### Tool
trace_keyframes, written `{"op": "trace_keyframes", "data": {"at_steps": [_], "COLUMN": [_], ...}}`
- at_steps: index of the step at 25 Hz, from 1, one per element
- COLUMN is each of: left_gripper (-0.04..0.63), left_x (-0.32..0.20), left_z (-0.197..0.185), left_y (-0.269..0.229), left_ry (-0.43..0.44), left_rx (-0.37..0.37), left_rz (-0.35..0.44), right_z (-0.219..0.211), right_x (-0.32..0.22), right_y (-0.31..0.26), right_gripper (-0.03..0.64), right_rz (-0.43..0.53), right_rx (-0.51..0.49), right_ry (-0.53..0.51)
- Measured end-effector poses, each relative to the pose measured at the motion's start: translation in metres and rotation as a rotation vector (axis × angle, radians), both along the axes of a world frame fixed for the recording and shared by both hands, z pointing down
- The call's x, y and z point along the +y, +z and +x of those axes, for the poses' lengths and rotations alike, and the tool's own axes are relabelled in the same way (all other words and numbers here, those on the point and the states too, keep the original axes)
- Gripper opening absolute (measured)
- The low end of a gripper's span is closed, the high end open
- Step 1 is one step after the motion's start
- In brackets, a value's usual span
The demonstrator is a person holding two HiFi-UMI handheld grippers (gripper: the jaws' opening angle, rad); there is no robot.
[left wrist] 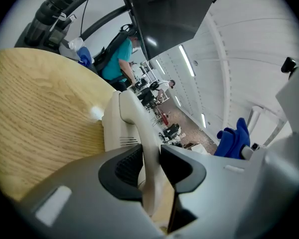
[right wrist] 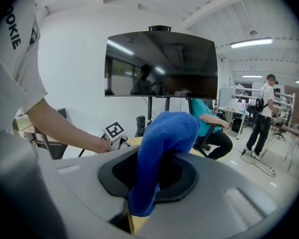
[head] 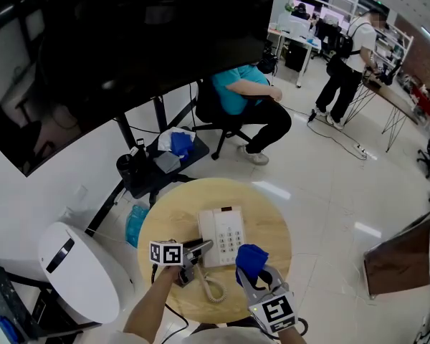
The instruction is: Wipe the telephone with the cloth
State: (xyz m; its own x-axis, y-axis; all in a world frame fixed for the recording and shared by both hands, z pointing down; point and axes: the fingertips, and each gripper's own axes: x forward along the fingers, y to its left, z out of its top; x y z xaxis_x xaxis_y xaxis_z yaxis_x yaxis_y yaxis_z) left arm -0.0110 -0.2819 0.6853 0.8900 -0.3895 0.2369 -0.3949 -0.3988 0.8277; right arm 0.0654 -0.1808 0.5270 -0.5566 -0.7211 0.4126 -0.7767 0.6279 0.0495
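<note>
The telephone (head: 226, 236) is seen at the middle of the round table (head: 272, 217). Its handset (left wrist: 133, 114), at the telephone's left side, is clamped by the left tool (left wrist: 152, 169), apparently resting on its cradle. The blue cloth (right wrist: 164, 133) is gripped by the right tool (right wrist: 149, 176), just in front of the telephone.

Round light-wood counter (head: 271, 224) is sitting on a glossy white floor (head: 330, 192). Large black flat screen (head: 129, 41) is looming over its far side on a black stand. A person in a teal shirt (head: 240, 90) is sitting on a black office chair (head: 213, 117) behind it. Another person in a white shirt (head: 352, 56) is standing at a far desk. White rounded machine (head: 79, 271) is standing left of the counter, with a crumpled blue bag (head: 135, 224) lying between them.
</note>
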Motion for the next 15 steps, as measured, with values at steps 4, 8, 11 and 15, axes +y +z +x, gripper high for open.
{"op": "trace_keyframes", "data": {"at_steps": [4,8,11,15], "left_gripper": [0.09,0.086,0.084,0.084], "left_x": [0.0,0.005,0.009,0.014], "left_z": [-0.001,-0.001,0.002,0.005], "left_y": [-0.006,-0.014,-0.03,-0.059], "left_ry": [-0.024,-0.021,-0.023,-0.016], "left_rx": [0.001,-0.015,0.004,0.028], "left_rz": [-0.007,0.017,0.044,0.104], "right_z": [0.0,-0.004,-0.006,-0.011], "right_x": [0.001,0.003,0.004,0.0], "right_y": [0.0,-0.002,-0.004,-0.018], "right_gripper": [0.06,0.06,0.06,0.06], "right_rz": [-0.006,-0.007,-0.001,0.035], "right_rx": [-0.016,-0.032,-0.037,-0.058], "right_ry": [-0.001,-0.009,-0.014,-0.017]}}
